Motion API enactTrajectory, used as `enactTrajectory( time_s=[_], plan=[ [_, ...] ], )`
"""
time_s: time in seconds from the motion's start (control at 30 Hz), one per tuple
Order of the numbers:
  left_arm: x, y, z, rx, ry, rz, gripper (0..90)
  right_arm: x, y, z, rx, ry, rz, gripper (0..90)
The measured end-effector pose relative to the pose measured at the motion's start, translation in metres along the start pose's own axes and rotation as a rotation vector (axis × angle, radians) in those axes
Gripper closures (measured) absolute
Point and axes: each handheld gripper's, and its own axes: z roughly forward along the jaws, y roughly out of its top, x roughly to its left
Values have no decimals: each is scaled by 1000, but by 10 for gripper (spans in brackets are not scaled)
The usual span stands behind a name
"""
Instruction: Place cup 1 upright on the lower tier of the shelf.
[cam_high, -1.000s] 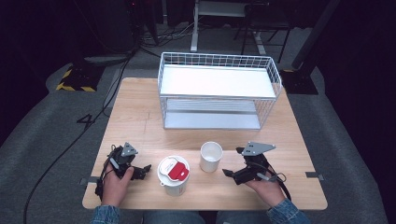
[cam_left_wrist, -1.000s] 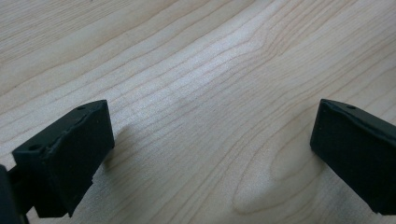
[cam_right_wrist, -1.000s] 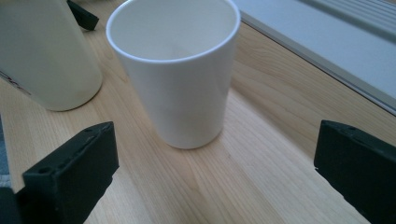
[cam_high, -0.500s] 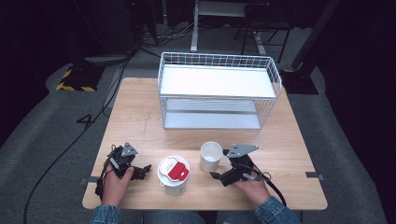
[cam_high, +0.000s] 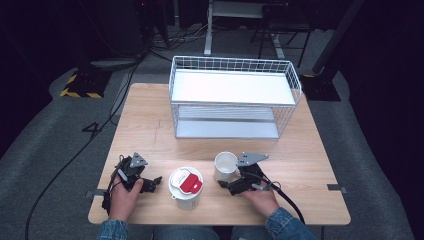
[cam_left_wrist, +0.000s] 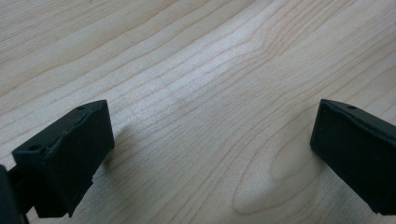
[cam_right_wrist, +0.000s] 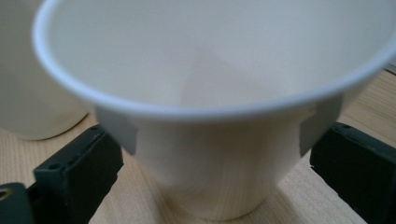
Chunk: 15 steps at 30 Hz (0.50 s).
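Note:
A white paper cup (cam_high: 226, 165) stands upright and empty on the wooden table (cam_high: 150, 125), near its front edge. My right gripper (cam_high: 225, 182) reaches it from the right. In the right gripper view the cup (cam_right_wrist: 219, 116) sits between the two jaws of that gripper (cam_right_wrist: 215, 161), with a thin gap on each side. Those jaws have just been closing and the pads are not pressing on the cup wall. My left gripper (cam_high: 154, 181) rests low at the front left, jaws wide open. In the left gripper view, bare wood lies between its jaws (cam_left_wrist: 210, 140).
A white tub with a red label on its lid (cam_high: 186, 186) stands between the two grippers, just left of the cup; its side (cam_right_wrist: 32, 93) shows in the right gripper view. A white wire shelf rack (cam_high: 232, 97) occupies the back half of the table.
My right gripper has moved left and down to the paper cup, which now stands between its jaws. The left gripper, the tub and the cup have stayed in place.

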Motion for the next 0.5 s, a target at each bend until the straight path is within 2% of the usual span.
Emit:
enactTrajectory(
  time_s=[0.07, 0.13, 0.17, 0.5],
  plan=[
    [0, 0, 0, 0, 0, 0, 2, -1, 0, 2, -18, 3, 3, 155],
    [0, 0, 0, 0, 1, 1, 1, -1, 0, 2, -26, 3, -6, 171],
    [0, 0, 0, 0, 2, 2, 2, 0, 1, 3, -34, 3, -20, 213],
    [0, 0, 0, 0, 2, 1, 2, 2, 3, 3, -35, -16, -50, 227]
  ],
)
